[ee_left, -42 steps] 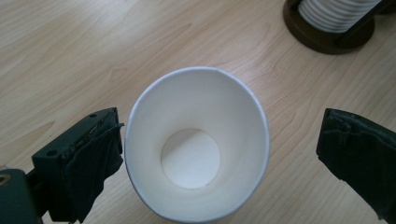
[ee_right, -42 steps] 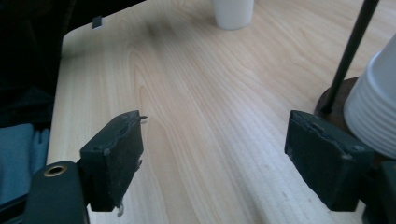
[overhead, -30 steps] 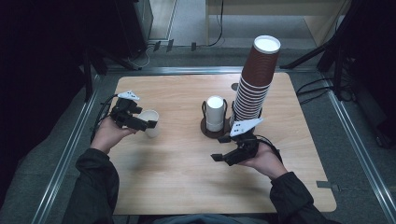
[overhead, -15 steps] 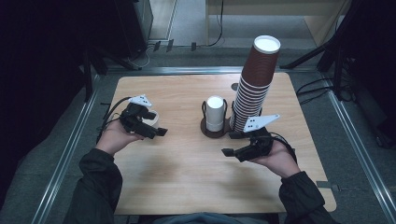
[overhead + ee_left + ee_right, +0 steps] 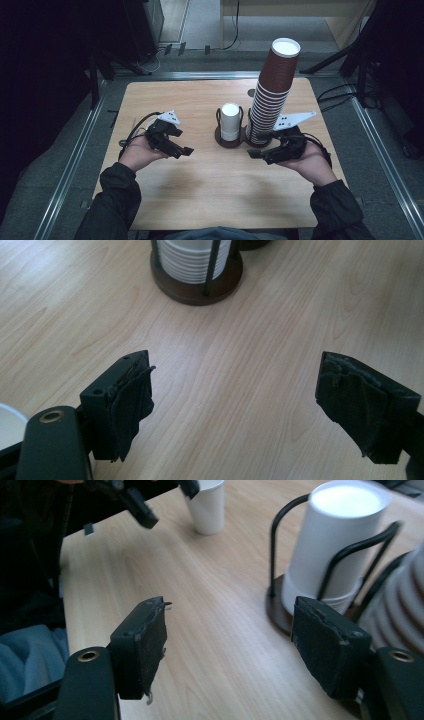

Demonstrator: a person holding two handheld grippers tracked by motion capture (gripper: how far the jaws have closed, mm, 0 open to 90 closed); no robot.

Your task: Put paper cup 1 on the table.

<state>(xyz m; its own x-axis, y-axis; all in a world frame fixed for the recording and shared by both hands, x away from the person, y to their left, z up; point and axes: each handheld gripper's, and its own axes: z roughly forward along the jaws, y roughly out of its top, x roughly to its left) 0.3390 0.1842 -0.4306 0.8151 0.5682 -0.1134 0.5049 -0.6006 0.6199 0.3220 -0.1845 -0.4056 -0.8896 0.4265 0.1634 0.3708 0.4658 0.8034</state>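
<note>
On the pale wooden worktop (image 5: pixel 210 195) a dark round wire-framed cup holder (image 5: pixel 230 136) carries a short stack of white paper cups (image 5: pixel 230 121), and just beside it, on its right, rises a tall leaning stack of brown paper cups (image 5: pixel 272 95) with white insides. The left gripper (image 5: pixel 184 150) lies in the person's upturned left hand (image 5: pixel 137 154), pointing toward the holder; its jaws have just been closing yet stand apart with only bare wood between them. In the right gripper view, a single white paper cup (image 5: pixel 206 505) stands on the worktop near the left gripper. The right gripper (image 5: pixel 255 153), held just in front of the brown stack, has its jaws apart and holds nothing.
</note>
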